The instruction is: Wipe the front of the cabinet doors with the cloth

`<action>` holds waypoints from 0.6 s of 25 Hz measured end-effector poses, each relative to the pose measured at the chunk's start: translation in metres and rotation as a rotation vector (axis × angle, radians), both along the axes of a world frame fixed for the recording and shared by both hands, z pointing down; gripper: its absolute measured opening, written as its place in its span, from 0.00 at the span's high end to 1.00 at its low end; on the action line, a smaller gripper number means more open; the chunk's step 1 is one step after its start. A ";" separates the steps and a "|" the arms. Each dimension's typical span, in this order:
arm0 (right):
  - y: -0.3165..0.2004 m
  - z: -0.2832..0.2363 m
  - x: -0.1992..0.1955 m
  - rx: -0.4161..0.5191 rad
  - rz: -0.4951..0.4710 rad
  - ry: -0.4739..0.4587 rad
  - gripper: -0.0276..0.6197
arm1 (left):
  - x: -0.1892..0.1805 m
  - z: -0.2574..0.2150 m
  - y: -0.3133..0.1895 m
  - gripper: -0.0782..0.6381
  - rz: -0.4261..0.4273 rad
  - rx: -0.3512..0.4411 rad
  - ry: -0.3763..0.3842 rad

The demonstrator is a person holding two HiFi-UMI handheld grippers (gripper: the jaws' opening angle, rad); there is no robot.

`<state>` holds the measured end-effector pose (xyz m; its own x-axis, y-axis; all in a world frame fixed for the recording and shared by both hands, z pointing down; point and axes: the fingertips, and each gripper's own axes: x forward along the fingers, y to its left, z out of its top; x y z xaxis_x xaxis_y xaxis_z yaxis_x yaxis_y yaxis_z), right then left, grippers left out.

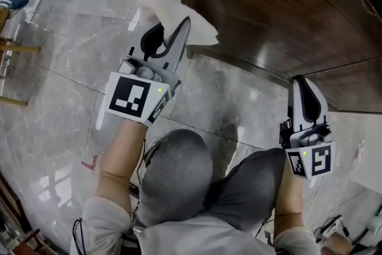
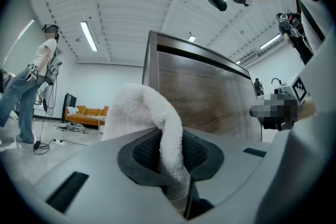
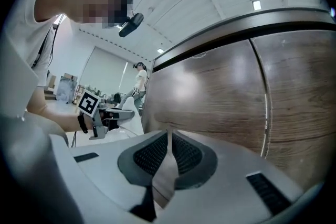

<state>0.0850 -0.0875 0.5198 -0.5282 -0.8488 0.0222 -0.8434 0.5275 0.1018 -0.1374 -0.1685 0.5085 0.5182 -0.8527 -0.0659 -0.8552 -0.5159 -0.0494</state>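
one cloth (image 1: 174, 10) pinched in left gripper (image 1: 184, 25) near cabinet door (image 1: 268, 9); right gripper (image 1: 300, 83) pressed together.

The cabinet (image 1: 274, 3) runs off the head view's top and right edges.

The left gripper (image 1: 178, 33) reaches forward on a bare forearm (image 1: 122, 155), its jaws clamped on a cloth (image 1: 179, 16). The right gripper (image 1: 302, 85) is held nearer the body and also points forward, its jaws pressed together with nothing between them. Bent knees (image 1: 179, 179) show beneath both arms.
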 end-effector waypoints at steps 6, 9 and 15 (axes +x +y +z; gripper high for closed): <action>-0.004 0.003 -0.007 -0.014 0.005 0.032 0.88 | -0.016 0.026 -0.014 0.78 -0.006 -0.030 -0.058; -0.004 0.005 0.001 -0.016 0.027 0.034 0.88 | -0.008 0.040 -0.024 0.78 0.003 -0.050 -0.066; -0.005 0.008 0.006 -0.015 0.035 0.022 0.88 | 0.002 0.051 -0.034 0.78 -0.004 -0.034 -0.084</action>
<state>0.0907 -0.0929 0.5282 -0.4972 -0.8664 0.0462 -0.8592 0.4990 0.1126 -0.1353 -0.2027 0.5599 0.5173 -0.8558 0.0074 -0.8508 -0.5152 -0.1037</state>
